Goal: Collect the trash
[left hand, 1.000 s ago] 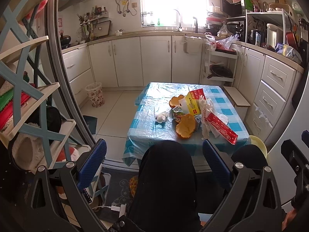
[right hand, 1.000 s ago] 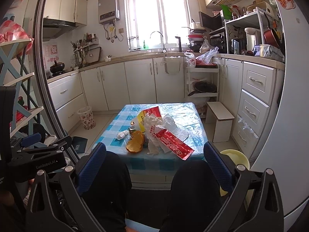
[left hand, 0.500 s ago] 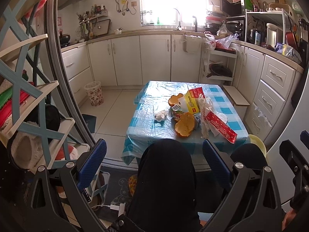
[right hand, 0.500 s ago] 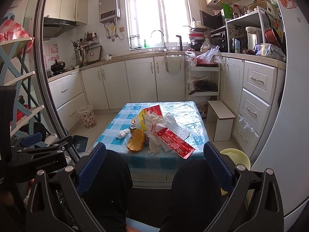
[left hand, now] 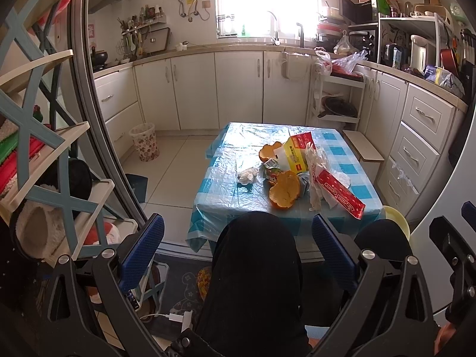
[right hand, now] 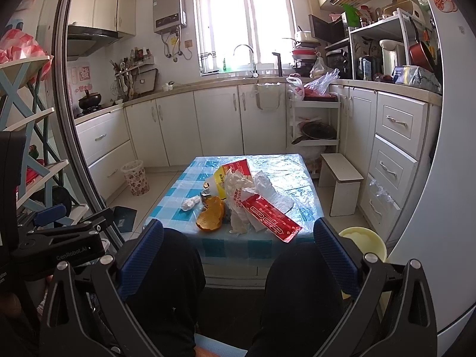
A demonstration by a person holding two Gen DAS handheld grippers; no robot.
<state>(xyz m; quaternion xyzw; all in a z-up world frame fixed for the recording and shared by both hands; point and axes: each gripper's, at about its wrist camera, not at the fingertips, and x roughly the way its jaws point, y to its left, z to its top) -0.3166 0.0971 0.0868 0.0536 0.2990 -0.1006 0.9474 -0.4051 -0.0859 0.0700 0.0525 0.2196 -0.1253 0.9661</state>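
On the low table (left hand: 226, 184), covered in a blue-checked plastic cloth, the trash lies heaped in the middle: two orange peel halves (left hand: 285, 189), one crumpled tissue (left hand: 247, 176) at the heap's 9 o'clock, one yellow-and-red carton (left hand: 294, 154), one red wrapper (left hand: 339, 194) at its 4 o'clock, and crinkled white plastic bags (right hand: 261, 190). The left gripper (left hand: 238, 248) and the right gripper (right hand: 238, 247) each hang well short of the table above the person's dark-trousered knees (left hand: 255, 267), fingers spread wide and empty. The room is a white-cabinet kitchen with one floral waste bin (left hand: 145, 142) on the tiled floor at the table's 10 o'clock and a small white stool (right hand: 342, 183) at its 3 o'clock.
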